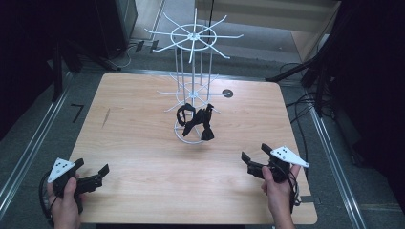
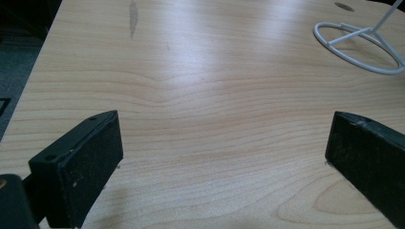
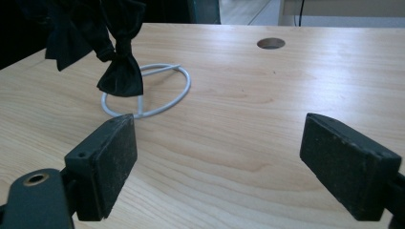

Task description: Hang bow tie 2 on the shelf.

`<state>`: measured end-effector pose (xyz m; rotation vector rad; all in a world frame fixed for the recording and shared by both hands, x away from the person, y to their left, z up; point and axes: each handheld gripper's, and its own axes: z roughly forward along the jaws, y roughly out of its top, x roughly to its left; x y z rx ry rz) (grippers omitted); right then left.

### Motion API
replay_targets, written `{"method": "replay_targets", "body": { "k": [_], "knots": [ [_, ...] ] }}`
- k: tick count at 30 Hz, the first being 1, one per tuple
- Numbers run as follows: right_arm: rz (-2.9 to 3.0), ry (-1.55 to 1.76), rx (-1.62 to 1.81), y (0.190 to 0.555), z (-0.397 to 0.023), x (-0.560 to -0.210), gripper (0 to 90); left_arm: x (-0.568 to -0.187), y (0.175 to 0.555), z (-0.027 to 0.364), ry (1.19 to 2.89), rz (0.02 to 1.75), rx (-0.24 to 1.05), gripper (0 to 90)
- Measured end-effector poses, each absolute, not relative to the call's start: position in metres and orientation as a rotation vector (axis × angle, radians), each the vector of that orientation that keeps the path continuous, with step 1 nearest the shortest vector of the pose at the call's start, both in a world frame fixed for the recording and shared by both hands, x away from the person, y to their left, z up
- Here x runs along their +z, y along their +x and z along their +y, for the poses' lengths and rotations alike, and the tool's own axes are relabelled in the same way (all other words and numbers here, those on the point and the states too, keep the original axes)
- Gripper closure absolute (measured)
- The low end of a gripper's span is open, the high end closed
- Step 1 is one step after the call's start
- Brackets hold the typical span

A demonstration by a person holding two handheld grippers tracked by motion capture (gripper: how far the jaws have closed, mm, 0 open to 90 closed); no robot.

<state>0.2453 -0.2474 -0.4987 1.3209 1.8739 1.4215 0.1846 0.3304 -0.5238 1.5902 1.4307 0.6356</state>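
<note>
A white wire display rack (image 1: pixel 193 71) stands at the middle back of the wooden table (image 1: pixel 143 152), with a round wire base (image 2: pixel 359 46) (image 3: pixel 153 93). Black bow ties (image 1: pixel 197 120) (image 3: pixel 120 71) hang from its lowest arms. My left gripper (image 1: pixel 90 172) is held at the table's near left corner, open, with bare wood between its pads (image 2: pixel 81 167). My right gripper (image 1: pixel 255 155) is held at the near right, open too, its pads (image 3: pixel 107 162) wide apart and pointing toward the rack. Both are well short of the rack.
A round cable hole (image 1: pixel 227 93) (image 3: pixel 271 43) lies in the table top right of the rack. Dark stands and cables (image 1: pixel 305 102) crowd the floor around the table's far and right sides. A grey smudge (image 2: pixel 133 16) marks the wood at the far left.
</note>
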Motion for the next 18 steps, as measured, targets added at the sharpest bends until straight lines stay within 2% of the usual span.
{"method": "replay_targets", "body": {
  "k": [18],
  "knots": [
    [1.870,1.361,1.339,0.232,-0.276,-0.515,12.7,-0.524,0.184,0.331,1.589,1.432,0.634,0.0]
  ]
}}
